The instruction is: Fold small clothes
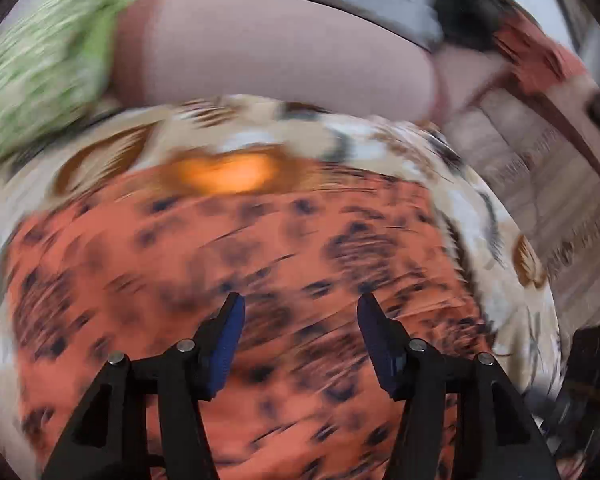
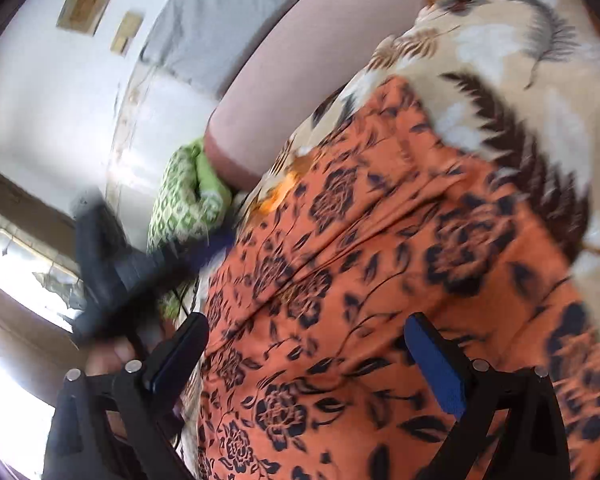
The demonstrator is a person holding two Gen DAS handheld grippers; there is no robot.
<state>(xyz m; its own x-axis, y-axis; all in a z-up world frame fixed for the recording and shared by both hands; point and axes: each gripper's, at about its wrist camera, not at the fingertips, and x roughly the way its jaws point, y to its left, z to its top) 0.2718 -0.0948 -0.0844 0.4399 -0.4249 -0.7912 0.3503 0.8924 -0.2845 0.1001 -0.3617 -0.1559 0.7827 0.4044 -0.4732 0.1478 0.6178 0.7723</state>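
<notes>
An orange garment with a dark floral print (image 1: 236, 264) lies spread flat on a beige leaf-patterned bedspread (image 1: 260, 132). The left wrist view is motion-blurred. My left gripper (image 1: 300, 312) is open and empty, hovering just above the garment's middle. In the right wrist view the same garment (image 2: 380, 280) fills the centre. My right gripper (image 2: 306, 336) is open and empty over the garment's near edge. The left gripper (image 2: 140, 264) shows blurred at the left of the right wrist view, by the garment's far edge.
A pinkish bolster cushion (image 1: 268, 48) lies along the bedspread's far side, also seen in the right wrist view (image 2: 292, 64). A green patterned cloth (image 1: 40, 76) sits at its end (image 2: 188, 196). A white wall (image 2: 60, 92) and a window (image 2: 28, 264) lie beyond.
</notes>
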